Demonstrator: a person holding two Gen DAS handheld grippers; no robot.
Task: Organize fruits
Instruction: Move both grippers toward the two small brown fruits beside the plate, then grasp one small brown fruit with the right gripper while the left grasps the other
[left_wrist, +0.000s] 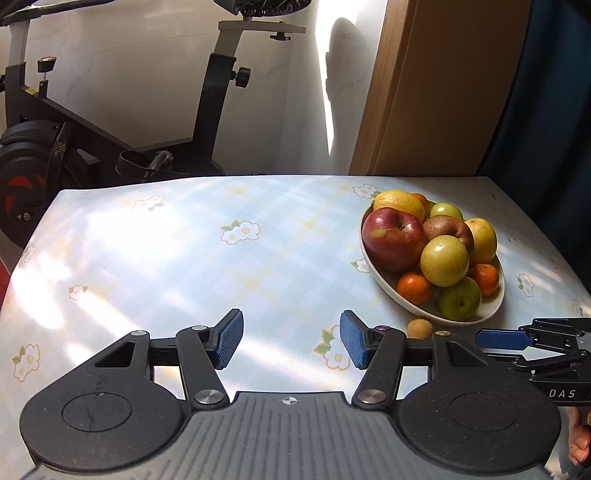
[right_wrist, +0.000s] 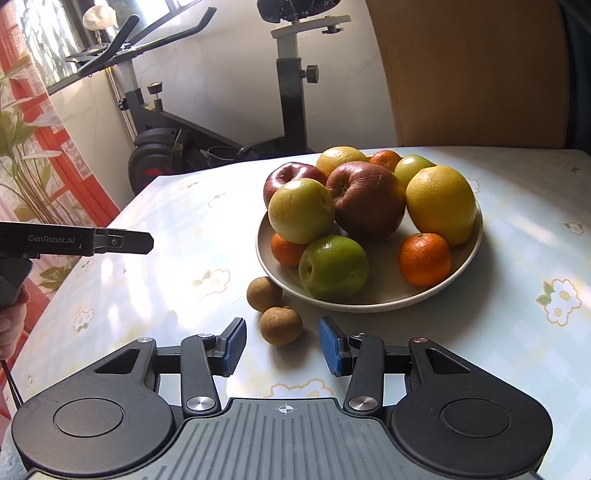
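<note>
Hovering right tongs (right_wrist: 282, 345), tilted tableward

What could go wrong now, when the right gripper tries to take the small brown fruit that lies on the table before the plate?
1. The nearer brown fruit is round and lies just ahead of the open right gripper; a pad may nudge it so it rolls away.
2. The second brown fruit lies very close and may be knocked.
3. The plate is piled high; bumping its rim might dislodge the green apple.

Two longans (right_wrist: 273, 310) lie before the fruit plate (right_wrist: 369, 301)
</note>
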